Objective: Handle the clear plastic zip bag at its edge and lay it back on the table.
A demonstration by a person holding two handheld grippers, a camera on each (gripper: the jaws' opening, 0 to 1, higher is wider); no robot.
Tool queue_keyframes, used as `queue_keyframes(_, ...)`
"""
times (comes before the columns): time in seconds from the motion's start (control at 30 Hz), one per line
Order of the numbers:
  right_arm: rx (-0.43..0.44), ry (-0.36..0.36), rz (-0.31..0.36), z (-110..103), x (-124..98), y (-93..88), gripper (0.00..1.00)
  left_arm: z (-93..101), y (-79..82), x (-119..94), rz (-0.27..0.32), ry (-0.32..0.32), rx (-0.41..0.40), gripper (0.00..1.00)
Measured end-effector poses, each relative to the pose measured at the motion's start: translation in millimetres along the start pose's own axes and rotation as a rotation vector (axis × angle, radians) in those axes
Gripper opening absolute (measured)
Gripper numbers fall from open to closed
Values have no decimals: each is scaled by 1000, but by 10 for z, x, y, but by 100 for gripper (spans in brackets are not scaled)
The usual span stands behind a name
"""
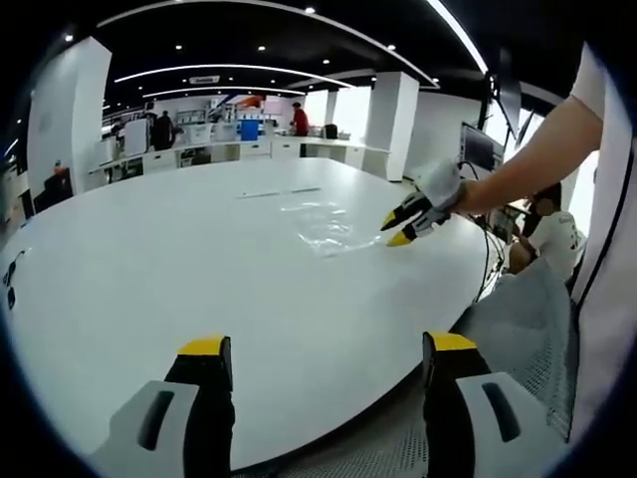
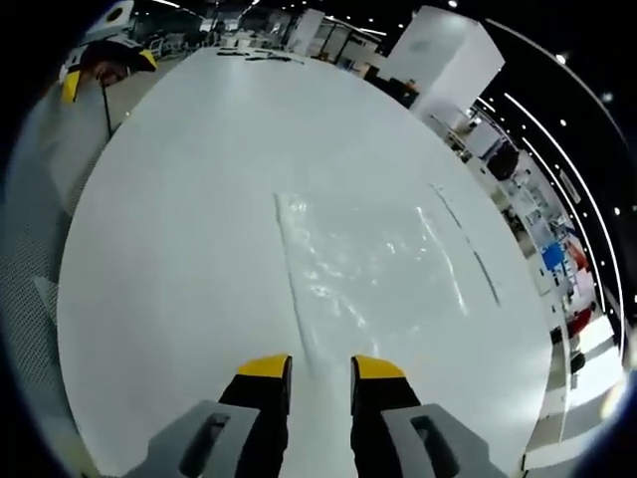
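Clear plastic zip bag [image 2: 368,261] lies flat on the white table [image 2: 169,249] mid-frame in the right gripper view; right gripper [image 2: 320,370] sits at its near edge, jaws slightly parted, gripping nothing I can see; left gripper [image 1: 328,349] hangs open low in its own view; looks pretty much done.

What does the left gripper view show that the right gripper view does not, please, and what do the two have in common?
Left gripper view: the right gripper seen from outside, its jaws slightly apart at the near edge of the clear zip bag, the person's forearm behind it, and people far across the room.

Right gripper view: the bag from close above, wrinkled and flat on the table, one edge running toward the gap between the jaws of the right gripper.

Both: the white table, the bag, and each view's own yellow-tipped jaws, the left gripper open and clear of the bag.
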State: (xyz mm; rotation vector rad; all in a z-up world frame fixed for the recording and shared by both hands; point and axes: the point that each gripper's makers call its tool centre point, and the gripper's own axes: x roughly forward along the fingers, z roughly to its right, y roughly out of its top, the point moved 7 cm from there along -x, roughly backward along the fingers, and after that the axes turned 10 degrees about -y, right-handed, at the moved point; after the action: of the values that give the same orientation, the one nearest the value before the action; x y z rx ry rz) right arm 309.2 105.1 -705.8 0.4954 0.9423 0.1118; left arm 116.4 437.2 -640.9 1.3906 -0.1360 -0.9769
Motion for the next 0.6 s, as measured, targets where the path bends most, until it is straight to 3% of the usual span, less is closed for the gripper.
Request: queue_keyframes(0.6,-82,49,-6,23,118,-40,11,2,3,7,-7,6,-7,76)
